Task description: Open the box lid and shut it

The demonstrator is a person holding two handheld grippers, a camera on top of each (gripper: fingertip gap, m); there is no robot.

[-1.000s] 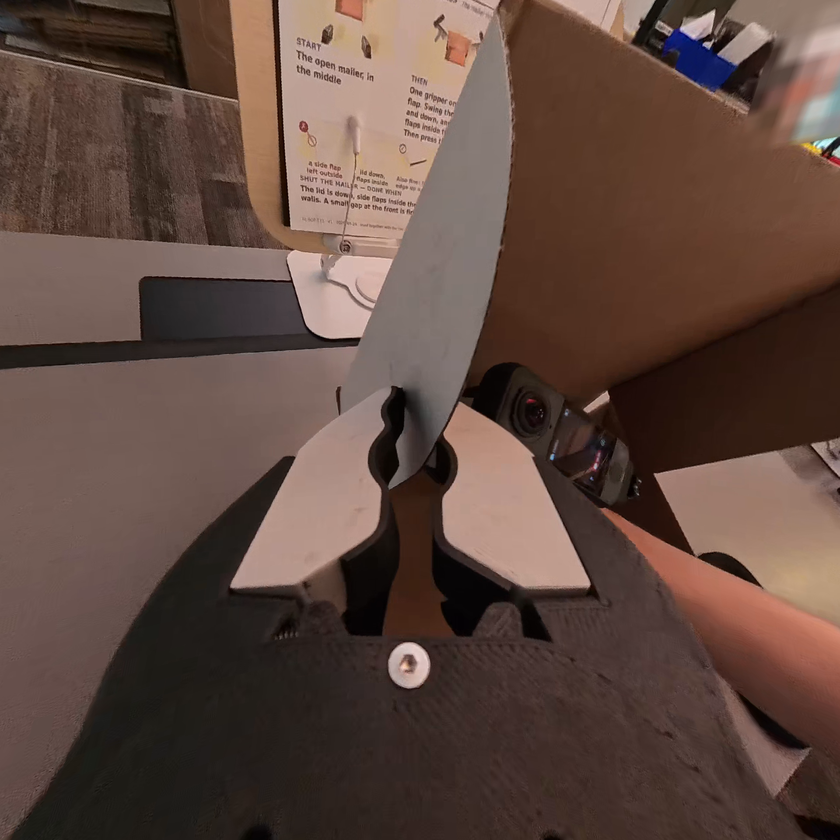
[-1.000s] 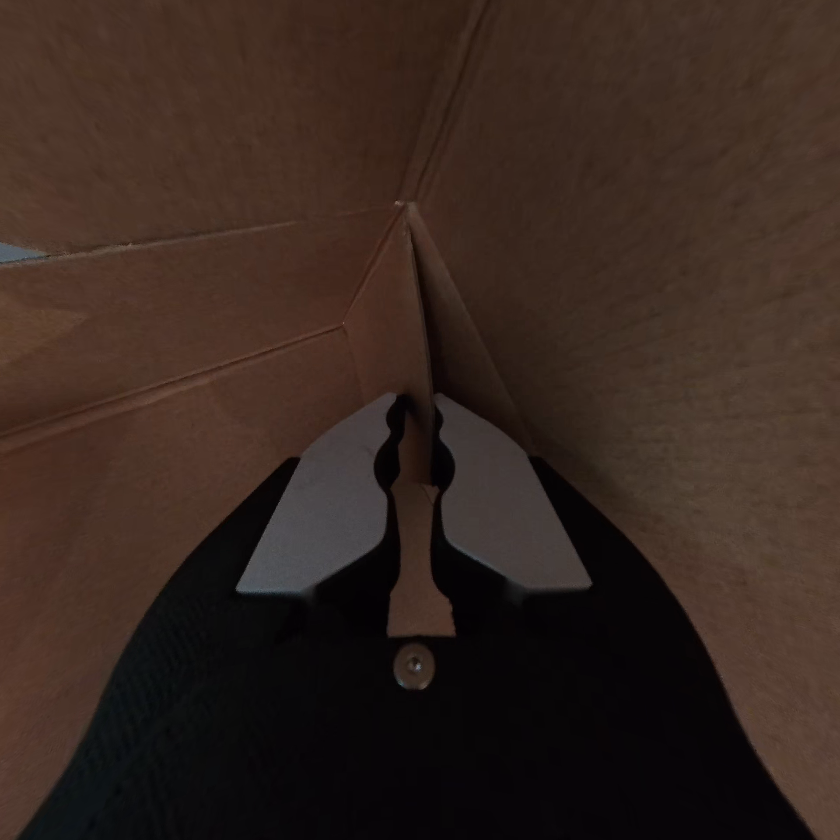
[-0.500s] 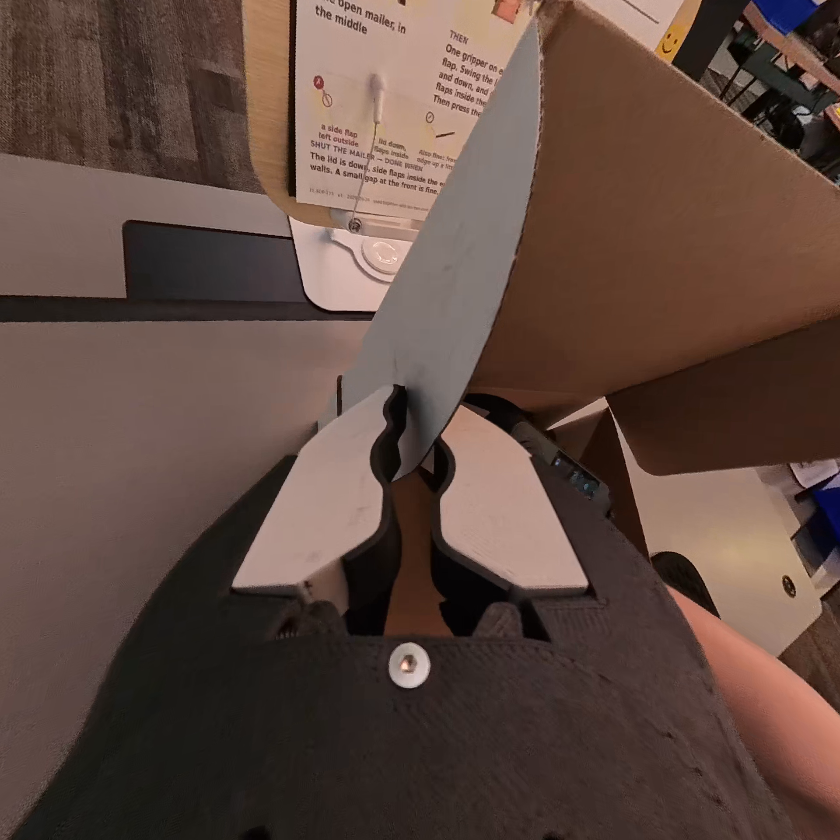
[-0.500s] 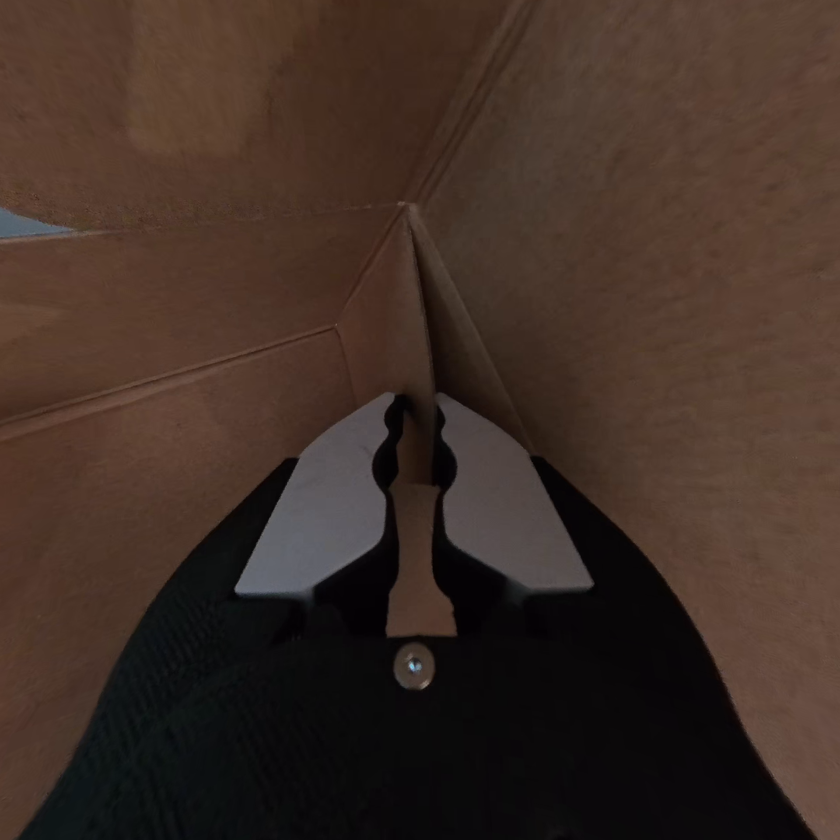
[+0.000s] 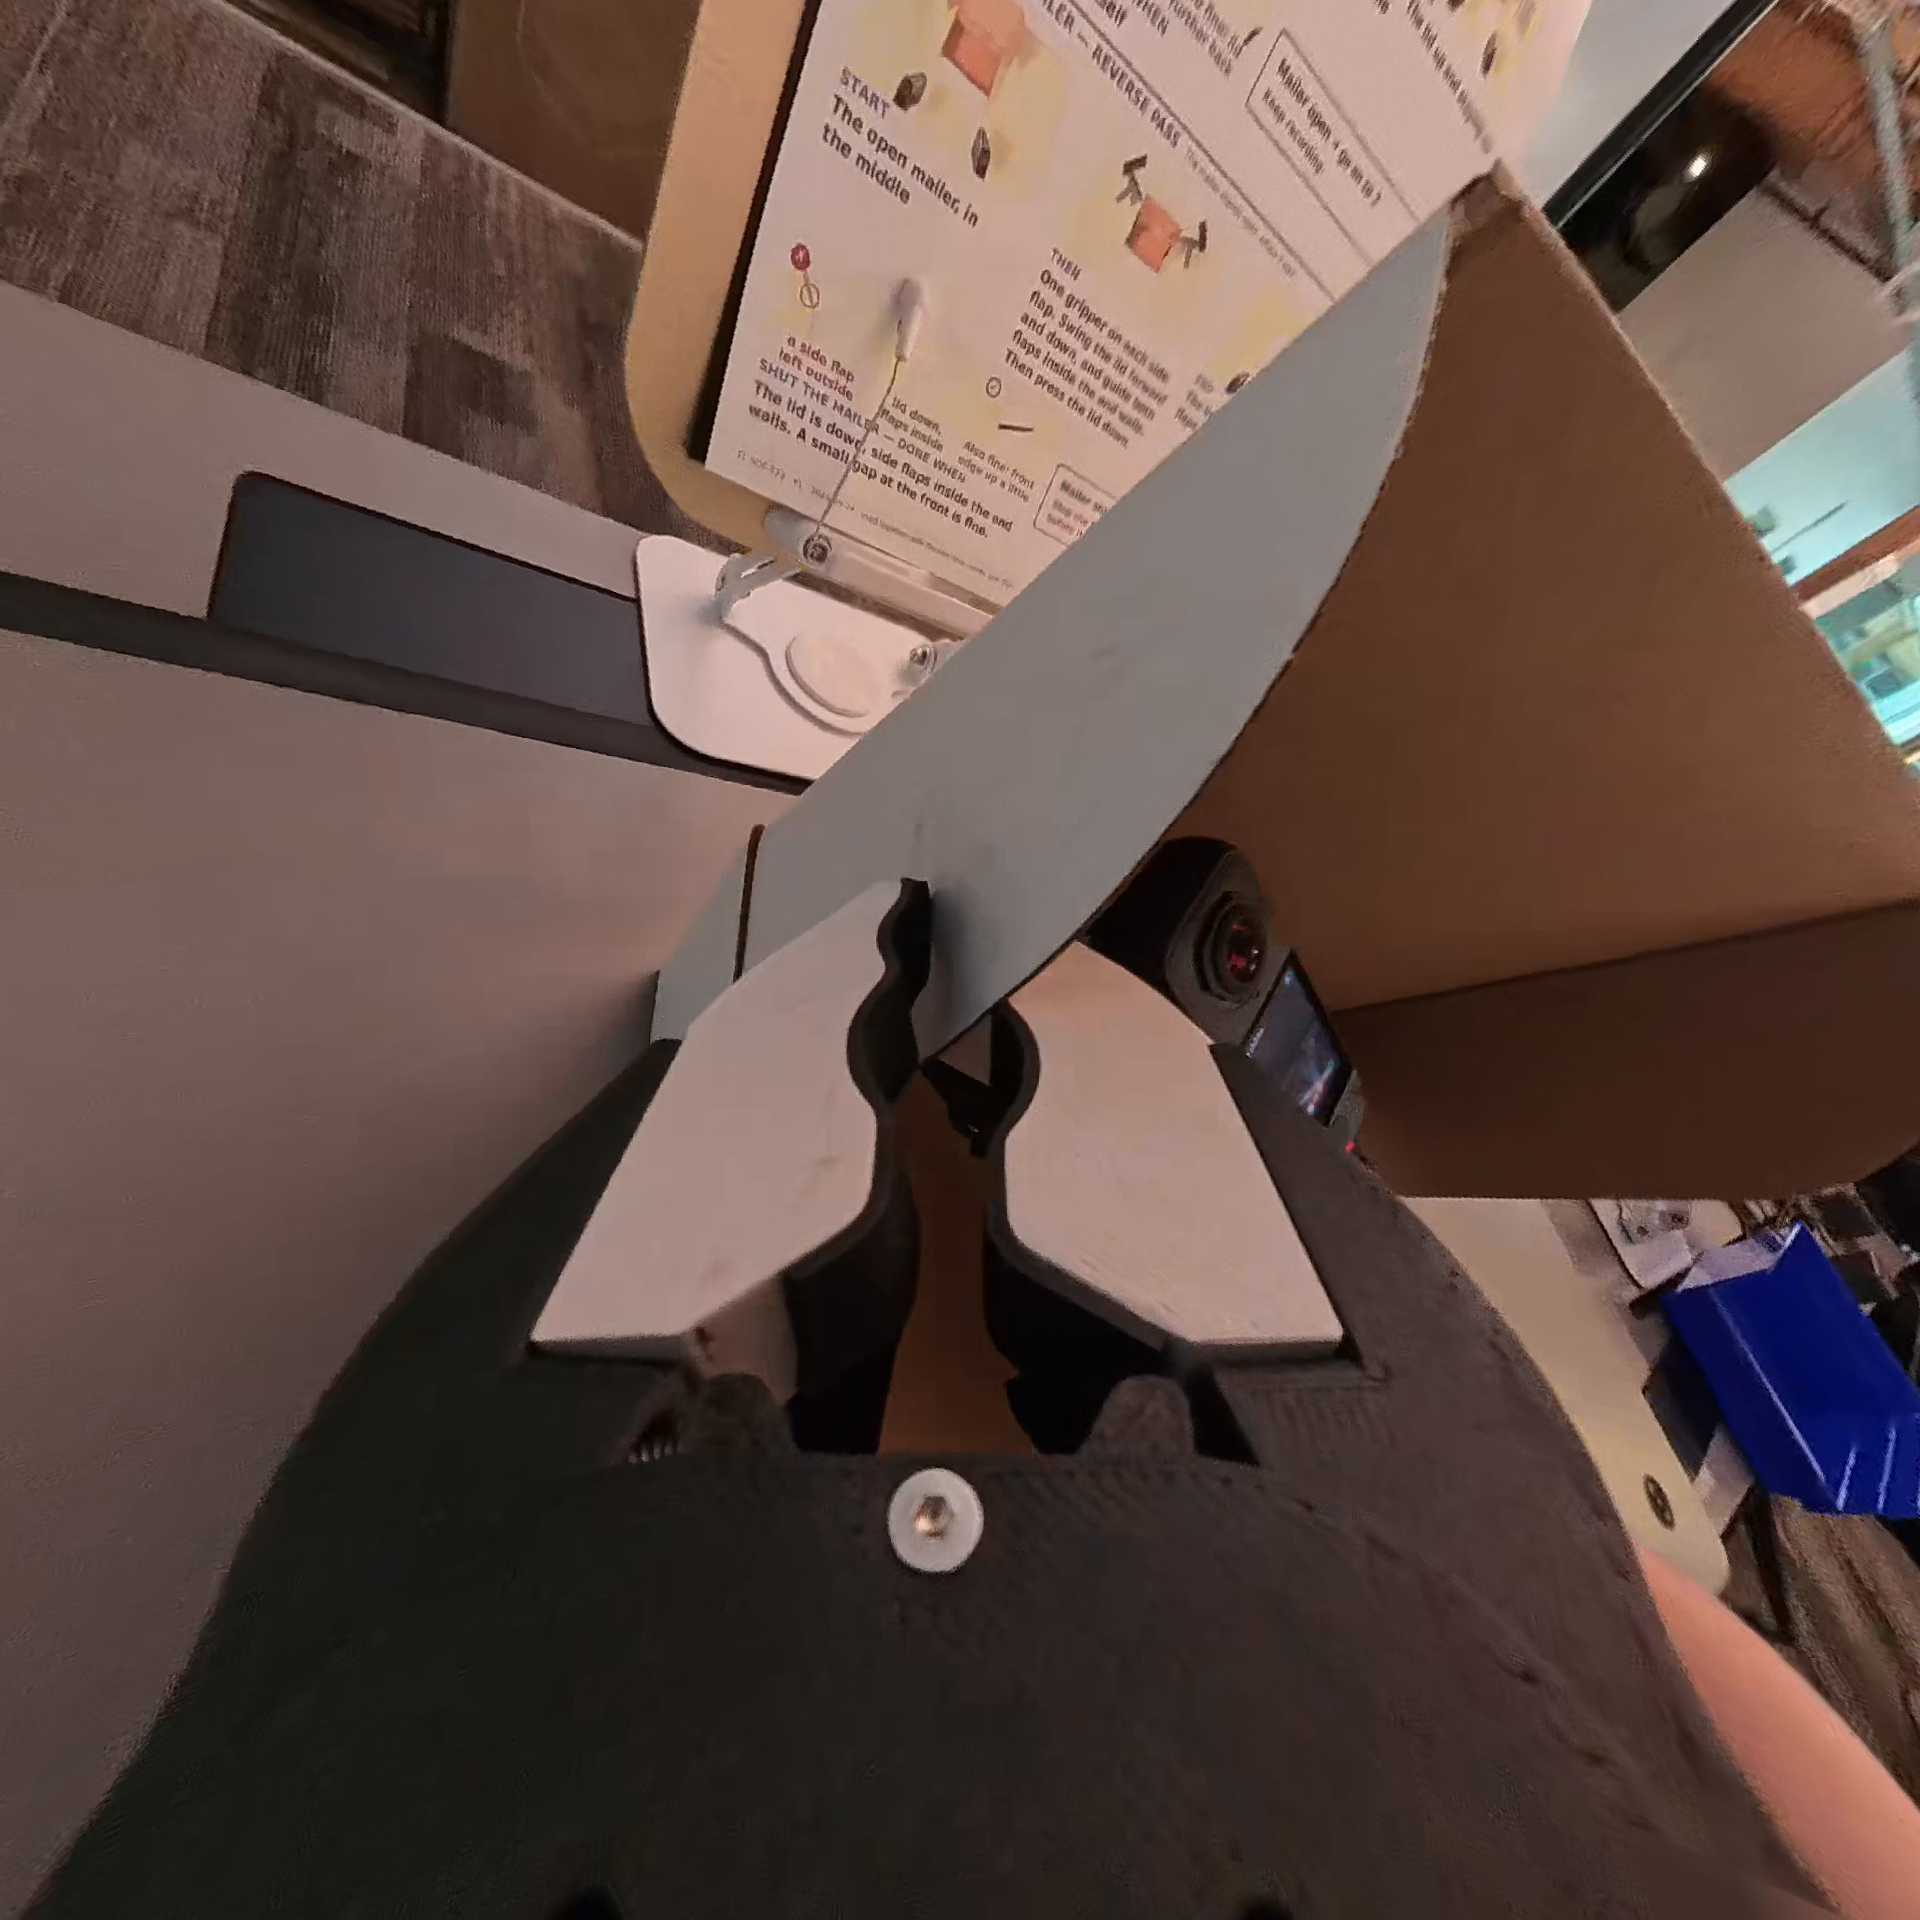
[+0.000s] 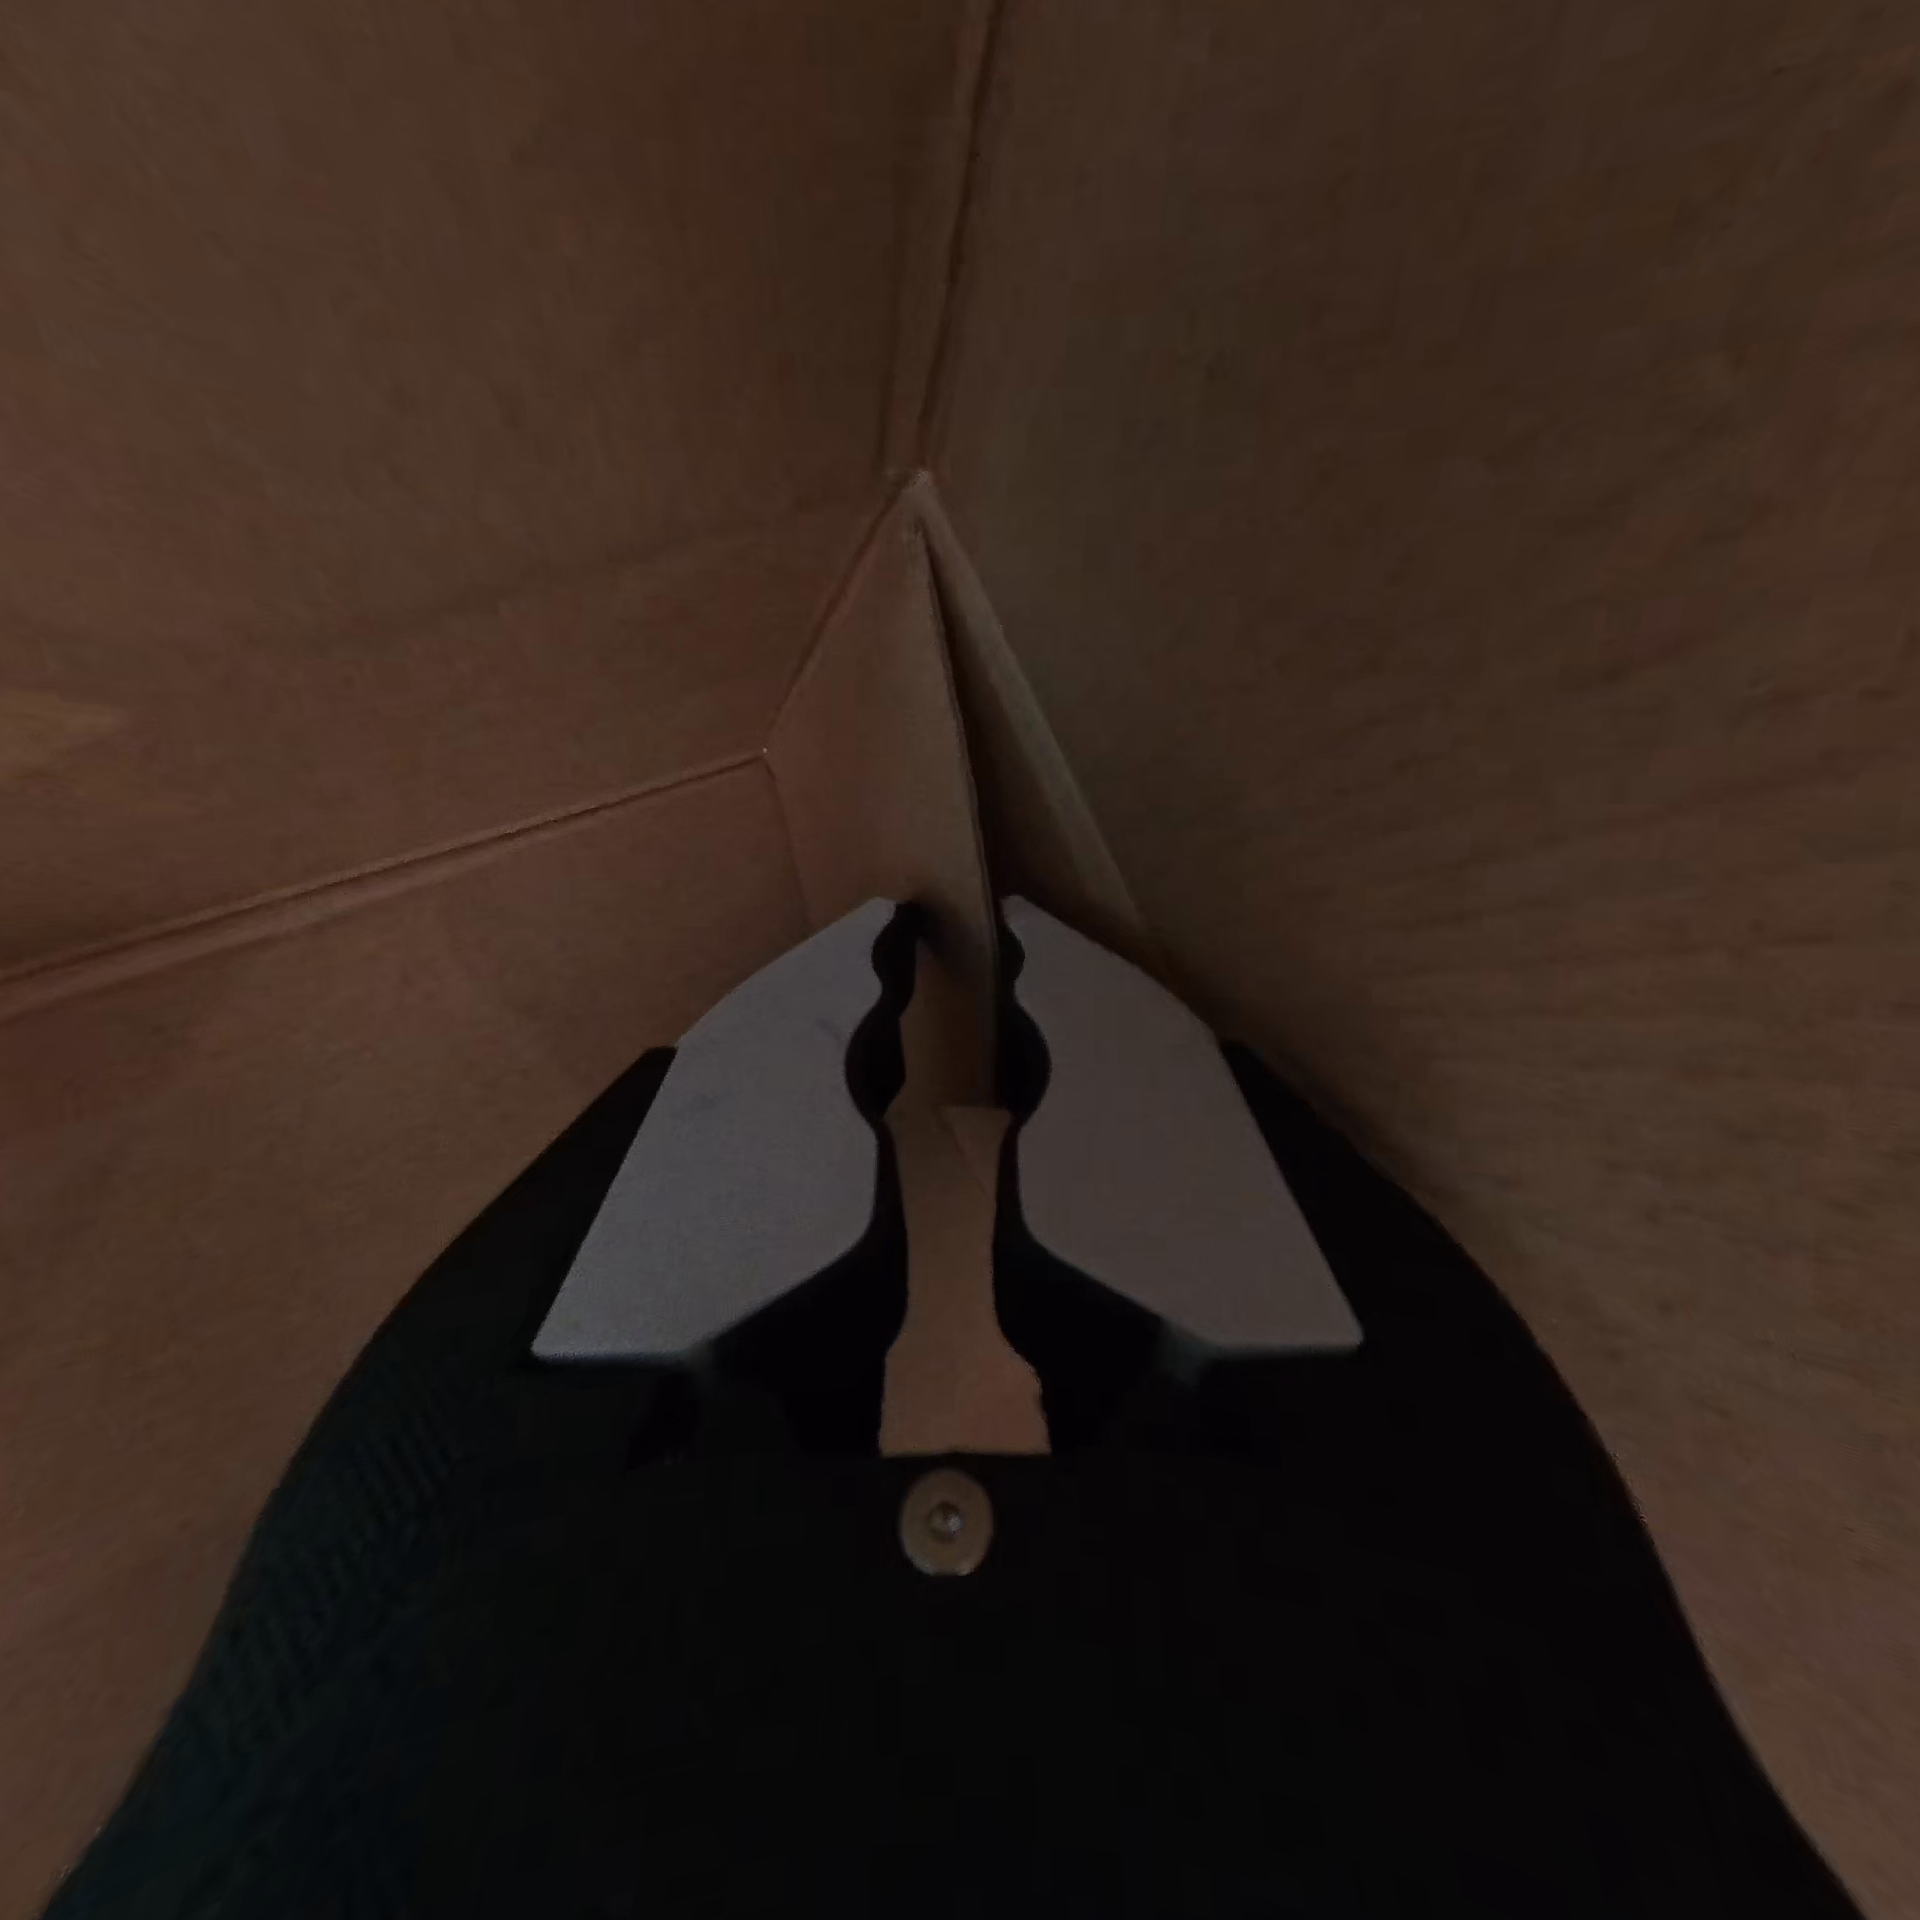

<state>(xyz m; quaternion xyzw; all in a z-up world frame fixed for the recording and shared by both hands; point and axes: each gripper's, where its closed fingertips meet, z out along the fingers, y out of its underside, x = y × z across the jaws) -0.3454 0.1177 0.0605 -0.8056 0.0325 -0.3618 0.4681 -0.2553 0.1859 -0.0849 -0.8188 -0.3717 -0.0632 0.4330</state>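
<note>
Clearly the biggest thing is the brown cardboard box lid, which rises ahead of and above the left gripper and leans away to its right, so the lid is open and in the air. Below it, to the left of these tongs, spreads the grey table, which is free room. Straight ahead stands an instruction board on a white base, near the lid's far edge. The grey side flap of the lid runs with its long axis forward and up from the tongs, and the left tongs pinch its lower corner tightly. Just to their right sits the right gripper's camera, under the lid. In the right wrist view the right gripper is inside the cardboard, and its tongs are pressed on a thin brown flap standing edge-on ahead. I judge that both flaps must go inside the walls when the lid swings down.
</note>
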